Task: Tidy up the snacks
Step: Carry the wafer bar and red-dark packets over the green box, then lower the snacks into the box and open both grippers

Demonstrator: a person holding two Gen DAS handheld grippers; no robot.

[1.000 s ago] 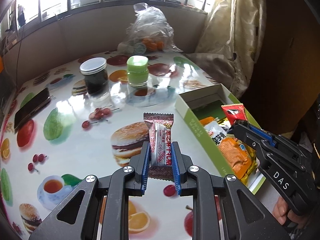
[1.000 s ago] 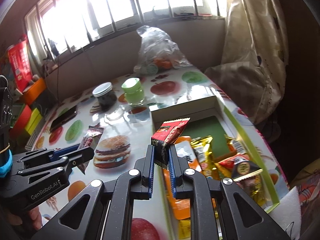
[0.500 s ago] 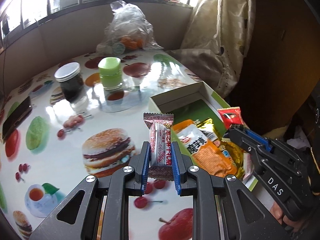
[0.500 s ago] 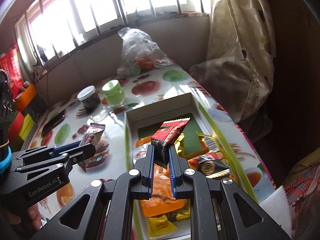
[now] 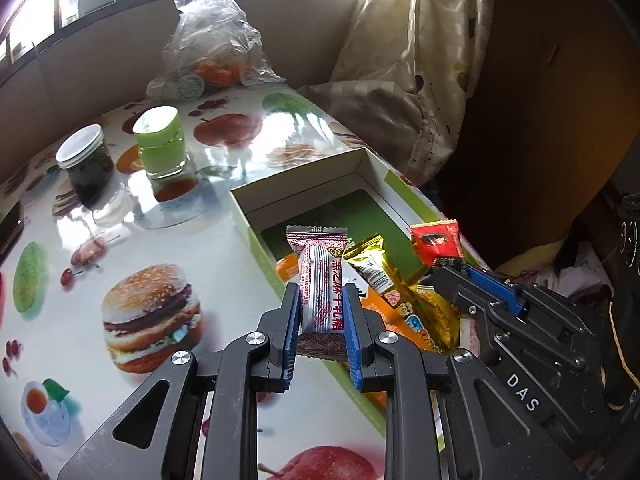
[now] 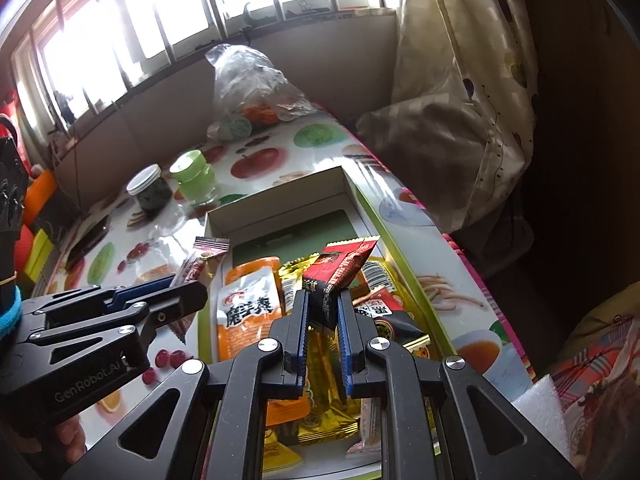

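You've got a snack in each hand right now. Your left gripper (image 5: 322, 322) is clamped on the white and maroon candy bar (image 5: 320, 280), standing upright between the blue fingers (image 5: 291, 328); it hangs just over the near left wall of the box (image 5: 248, 220). Your right gripper (image 6: 323, 330) pinches the bottom of the red packet (image 6: 340, 268), which leans up and to the right, over the snacks already in the box.

The box sits on the fruit-print desk (image 5: 120, 248), near its right edge, and the front half is piled up: an orange pouch (image 6: 250, 300), a gold packet (image 5: 370, 264), and more underneath. The green floor at the far end (image 6: 304, 228) looks bare, so I'd say that's your landing spot.

So here's how to play it: carry each one well inside the walls before you let go. The candy bar looks closest to trouble, since it's riding the rim; drop it there and it may tip back onto the desk. Push it a little farther in and lower it first.

Watch the two grippers as well, they're close together over the same box. Let one go at a time so they don't knock. The red packet is held by one thin end only, so it could swing; ease it down, then spread the fingers.

The dark jar (image 5: 86, 168) and green-lidded jar (image 5: 162, 144) stand well clear, no worry there.
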